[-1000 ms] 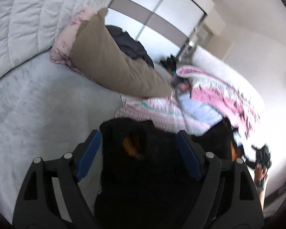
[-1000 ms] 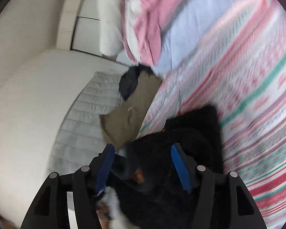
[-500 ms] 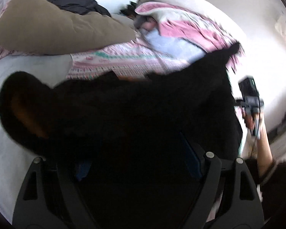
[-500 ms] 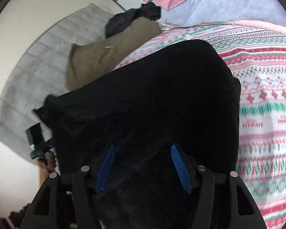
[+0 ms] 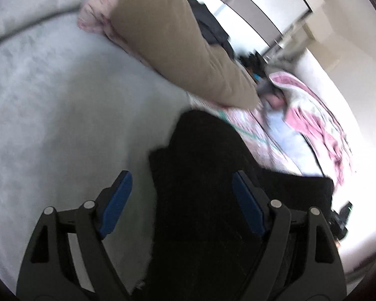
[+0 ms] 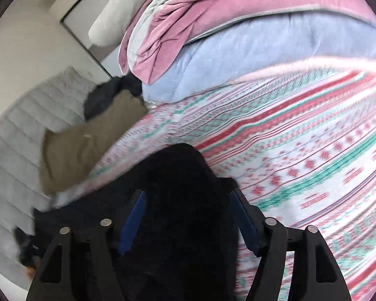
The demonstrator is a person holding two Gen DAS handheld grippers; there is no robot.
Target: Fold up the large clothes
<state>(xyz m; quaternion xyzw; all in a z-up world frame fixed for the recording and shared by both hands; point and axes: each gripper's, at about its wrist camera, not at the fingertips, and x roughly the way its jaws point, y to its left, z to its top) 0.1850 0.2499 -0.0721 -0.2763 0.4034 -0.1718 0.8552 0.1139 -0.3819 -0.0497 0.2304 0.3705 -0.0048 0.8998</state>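
While gripping nothing firmly, left gripper point(image 5: 180, 195) wide open, black garment point(image 5: 208, 188) filling the right part of the gap, clear of the left pad, perhaps brushing the right one. Right gripper point(image 6: 185, 213) opening, same black garment point(image 6: 178, 188) bunched between its fingers; pad contact impossible to tell. Just under and ahead of both, grey bed cover point(image 5: 57, 105) and patterned blanket point(image 6: 300, 150). Farther ahead, tan pillow point(image 5: 173, 35); beyond it, pink and blue quilt point(image 6: 213, 37).
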